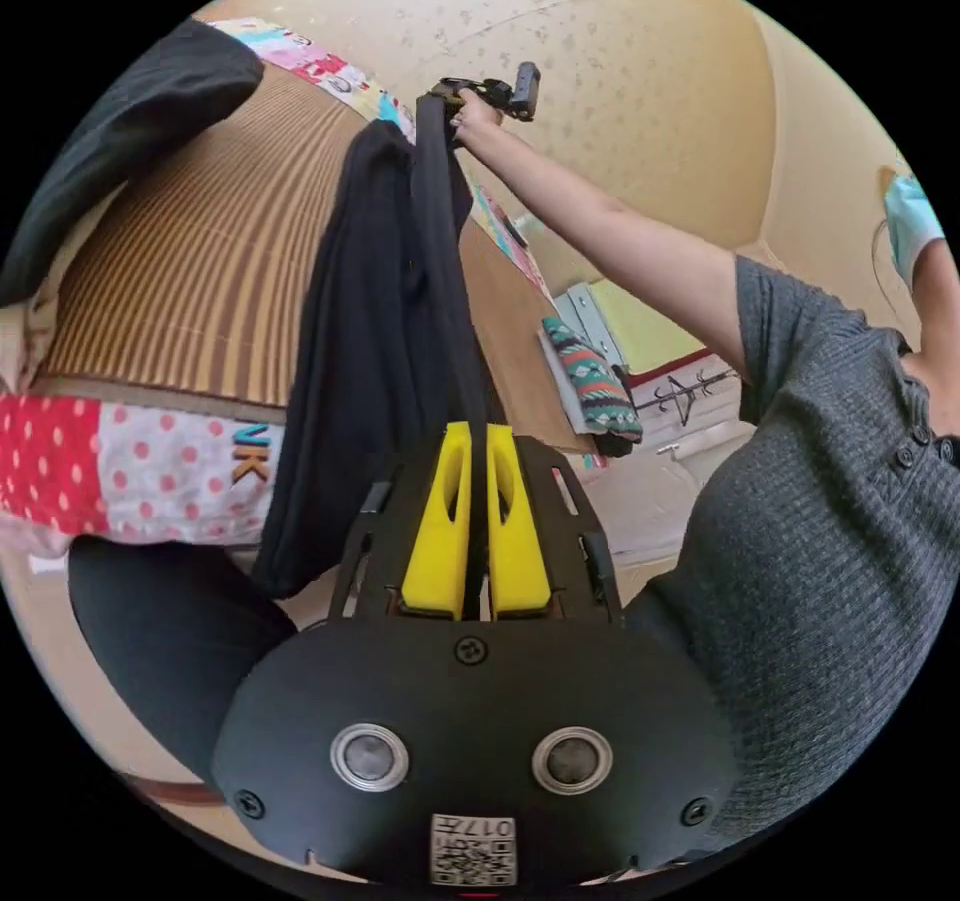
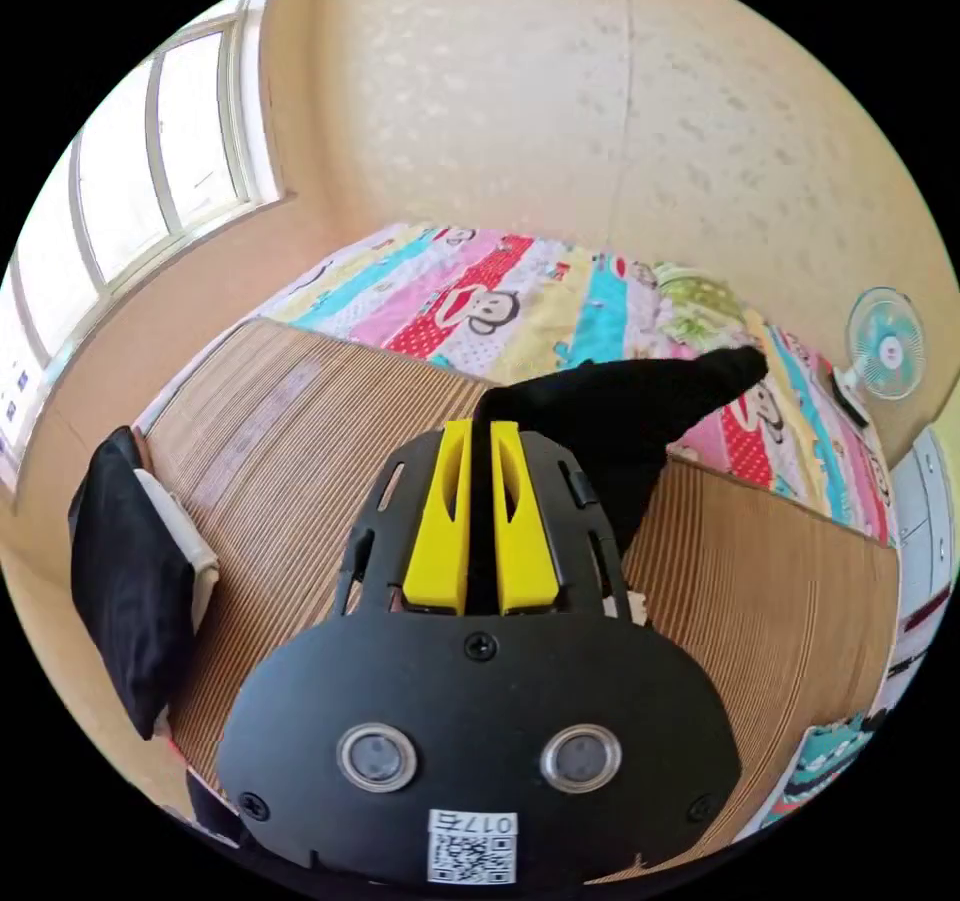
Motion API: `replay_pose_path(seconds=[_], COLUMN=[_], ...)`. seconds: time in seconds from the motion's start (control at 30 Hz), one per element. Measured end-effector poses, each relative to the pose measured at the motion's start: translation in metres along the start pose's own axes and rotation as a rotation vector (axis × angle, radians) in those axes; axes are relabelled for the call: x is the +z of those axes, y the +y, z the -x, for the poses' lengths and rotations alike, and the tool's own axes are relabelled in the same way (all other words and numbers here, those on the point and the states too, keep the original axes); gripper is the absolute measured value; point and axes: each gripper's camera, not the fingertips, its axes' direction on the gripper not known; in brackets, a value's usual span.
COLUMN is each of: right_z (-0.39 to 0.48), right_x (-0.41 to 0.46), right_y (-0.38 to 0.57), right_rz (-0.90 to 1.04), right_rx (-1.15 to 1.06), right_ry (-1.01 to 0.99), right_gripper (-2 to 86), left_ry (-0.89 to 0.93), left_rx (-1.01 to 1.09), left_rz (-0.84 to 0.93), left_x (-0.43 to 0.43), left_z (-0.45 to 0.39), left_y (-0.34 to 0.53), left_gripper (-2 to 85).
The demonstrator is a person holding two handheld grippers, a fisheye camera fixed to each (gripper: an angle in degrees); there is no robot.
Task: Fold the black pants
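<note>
Yellow fingers (image 1: 440, 531) of the left gripper (image 1: 478, 526) are clamped on the black pants (image 1: 370, 341), which run taut lengthwise to the far right gripper (image 1: 470, 96), also pinching them. Loose cloth hangs over the striped mat (image 1: 200, 261) on the bed.

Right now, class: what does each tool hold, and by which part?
Both hold the black pants. The left tool and the right tool each pinch one end of a taut top edge; the rest hangs over the bamboo mat.

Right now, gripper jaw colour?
Yellow, on both the left gripper and right gripper; clearest in the right gripper view.
</note>
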Motion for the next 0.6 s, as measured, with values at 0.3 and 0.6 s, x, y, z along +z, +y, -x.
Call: replay_pose_path(seconds=[0.3,0.6], right_z=[-0.023,0.007], right_x=[-0.054,-0.126], right_y=[0.221,0.504], right_rz=[0.095,0.269], right_rx=[0.186,0.312], right_ry=[-0.365,-0.603], right_gripper=[8.3,8.1], left_ry=[-0.205,-0.292], left_rx=[-0.158,-0.109], left_rz=[0.168,0.24], left_x=[0.005,0.021], left_z=[0.035,0.019], left_y=[0.006,-0.002], left_gripper=[0.9,1.3])
